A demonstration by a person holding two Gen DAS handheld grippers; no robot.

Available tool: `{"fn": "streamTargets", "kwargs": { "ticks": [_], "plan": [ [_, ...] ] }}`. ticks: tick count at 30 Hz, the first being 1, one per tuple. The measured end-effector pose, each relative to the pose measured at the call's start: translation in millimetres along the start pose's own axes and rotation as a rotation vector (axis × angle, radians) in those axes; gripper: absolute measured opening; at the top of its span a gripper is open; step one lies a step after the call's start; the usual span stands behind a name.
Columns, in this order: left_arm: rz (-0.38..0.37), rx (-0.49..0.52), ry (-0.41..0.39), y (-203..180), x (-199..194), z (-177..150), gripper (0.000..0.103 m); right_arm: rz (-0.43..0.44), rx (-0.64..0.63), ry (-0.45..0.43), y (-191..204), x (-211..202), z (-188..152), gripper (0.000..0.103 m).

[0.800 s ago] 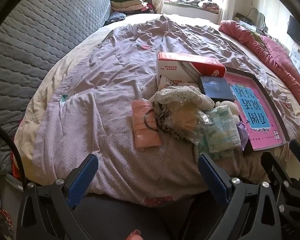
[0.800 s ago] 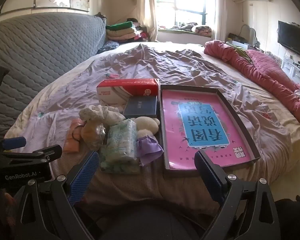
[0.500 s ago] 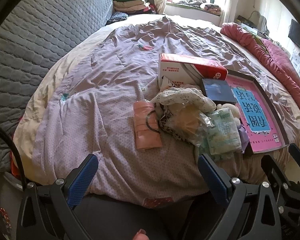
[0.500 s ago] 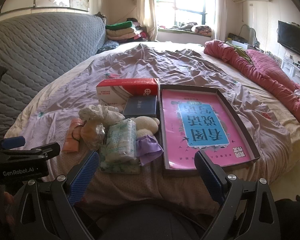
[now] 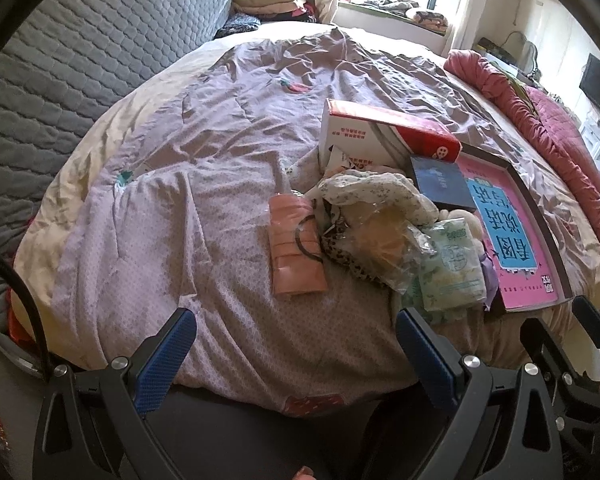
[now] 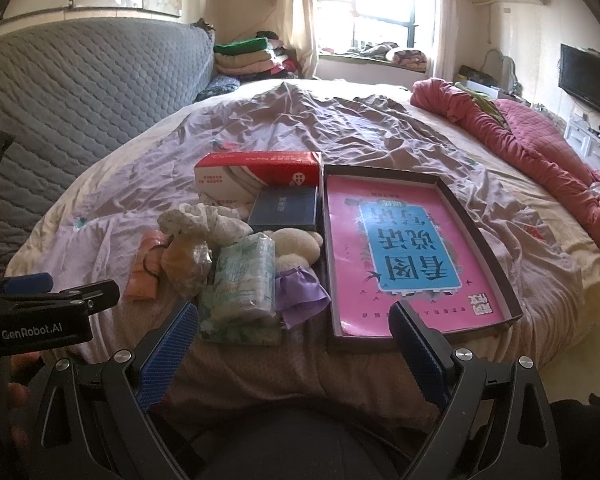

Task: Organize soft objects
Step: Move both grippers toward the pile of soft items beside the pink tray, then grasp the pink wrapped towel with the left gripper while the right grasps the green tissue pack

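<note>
A heap of soft things lies near the bed's front edge: a pink folded pack (image 5: 296, 252) (image 6: 144, 266) with a black hair tie, a floral white cloth (image 5: 376, 194) (image 6: 204, 220), a crinkly clear bag (image 5: 384, 246) (image 6: 188, 260), a green tissue pack (image 5: 452, 272) (image 6: 244, 280), cream plush (image 6: 296, 244) and a purple cloth (image 6: 300, 296). A shallow dark box with a pink lining (image 6: 404, 248) (image 5: 512, 236) lies to their right. My left gripper (image 5: 296, 354) hangs open before the bed edge, nothing between its fingers. My right gripper (image 6: 294, 344) is open too, short of the tissue pack and box.
A red-and-white carton (image 6: 256, 176) (image 5: 384, 132) and a dark blue booklet (image 6: 284, 208) sit behind the heap. A rolled pink quilt (image 6: 540, 144) lies at the right, a grey quilted headboard (image 6: 80, 100) at the left. Folded clothes (image 6: 248, 56) are stacked at the back.
The left wrist view has shifted slightly, so the heap sits a bit higher and further right in it. The right gripper has stayed still. Both remain open.
</note>
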State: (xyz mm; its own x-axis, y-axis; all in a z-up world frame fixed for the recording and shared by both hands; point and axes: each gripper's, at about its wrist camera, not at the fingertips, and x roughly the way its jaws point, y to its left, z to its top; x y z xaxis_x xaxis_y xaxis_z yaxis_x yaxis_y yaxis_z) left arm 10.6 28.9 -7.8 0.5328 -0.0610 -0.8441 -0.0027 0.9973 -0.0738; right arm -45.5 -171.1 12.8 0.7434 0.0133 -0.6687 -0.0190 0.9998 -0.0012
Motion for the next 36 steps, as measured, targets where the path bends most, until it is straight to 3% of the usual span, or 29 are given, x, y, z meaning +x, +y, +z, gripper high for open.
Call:
{"fn": "streamTargets", "kwargs": {
  "ticks": [13, 19, 24, 31, 36],
  "plan": [
    [-0.017, -0.093, 0.081, 24.7, 36.8, 9.4, 0.1, 0.003, -0.057, 0.023, 12.5, 23.4, 7.5, 0.096],
    [0.008, -0.089, 0.114, 19.3, 67.4, 19.9, 0.1, -0.004, -0.063, 0.018, 21.6, 44.1, 11.9, 0.096],
    [0.014, -0.106, 0.143, 23.8, 88.9, 21.8, 0.1, -0.052, -0.143, 0.053, 39.2, 65.7, 12.4, 0.096],
    [-0.009, -0.13, 0.16, 31.8, 102.3, 22.1, 0.1, -0.186, -0.283, 0.128, 56.7, 98.2, 9.6, 0.096],
    [-0.015, -0.117, 0.158, 28.3, 107.7, 23.8, 0.1, -0.23, -0.345, 0.126, 63.7, 110.8, 11.0, 0.091]
  ]
}}
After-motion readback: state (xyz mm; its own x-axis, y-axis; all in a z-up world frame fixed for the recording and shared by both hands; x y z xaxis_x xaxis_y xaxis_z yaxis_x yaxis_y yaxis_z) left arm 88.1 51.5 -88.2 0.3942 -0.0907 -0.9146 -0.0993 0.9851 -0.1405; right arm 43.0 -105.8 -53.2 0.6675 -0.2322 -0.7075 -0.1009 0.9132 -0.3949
